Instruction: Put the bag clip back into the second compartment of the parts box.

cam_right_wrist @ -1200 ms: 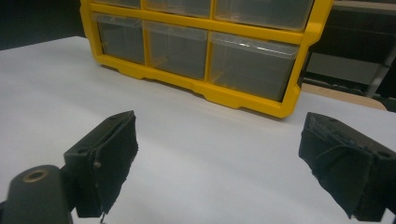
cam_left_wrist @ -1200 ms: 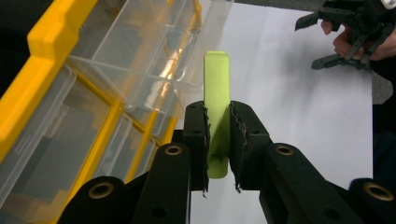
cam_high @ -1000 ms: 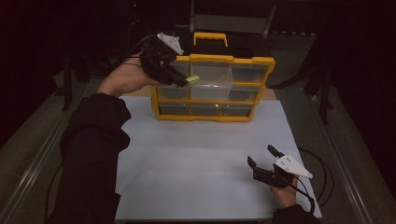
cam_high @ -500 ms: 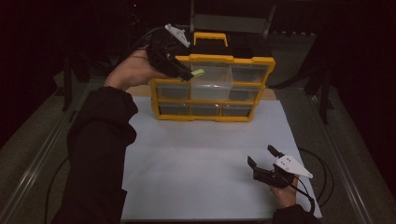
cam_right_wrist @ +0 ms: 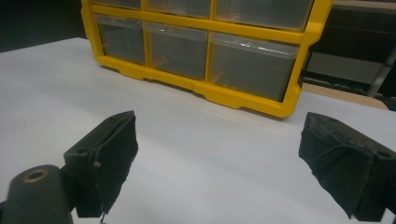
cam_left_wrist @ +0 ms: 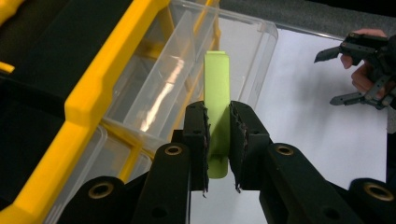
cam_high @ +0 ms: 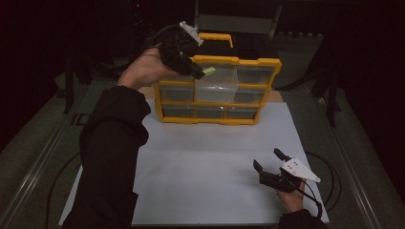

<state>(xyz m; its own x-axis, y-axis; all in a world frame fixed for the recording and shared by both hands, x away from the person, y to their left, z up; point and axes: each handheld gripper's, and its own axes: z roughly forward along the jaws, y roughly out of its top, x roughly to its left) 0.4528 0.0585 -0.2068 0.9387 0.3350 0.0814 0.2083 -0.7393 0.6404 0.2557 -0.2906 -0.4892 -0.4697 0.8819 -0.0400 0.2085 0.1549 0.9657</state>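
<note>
A white sheet point(cam_high: 205, 162) covers the table top. Beyond its far edge, a grey metal frame point(cam_high: 236, 21) stands in a dark room. Black cables point(cam_high: 329, 167) curl beside the sheet's right edge.

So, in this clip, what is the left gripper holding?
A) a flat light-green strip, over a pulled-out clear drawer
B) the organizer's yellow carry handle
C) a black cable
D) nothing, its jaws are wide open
A: in the left gripper view the left gripper is clamped on the flat light-green strip, poised above the pulled-out clear drawer of the yellow organizer.
</note>
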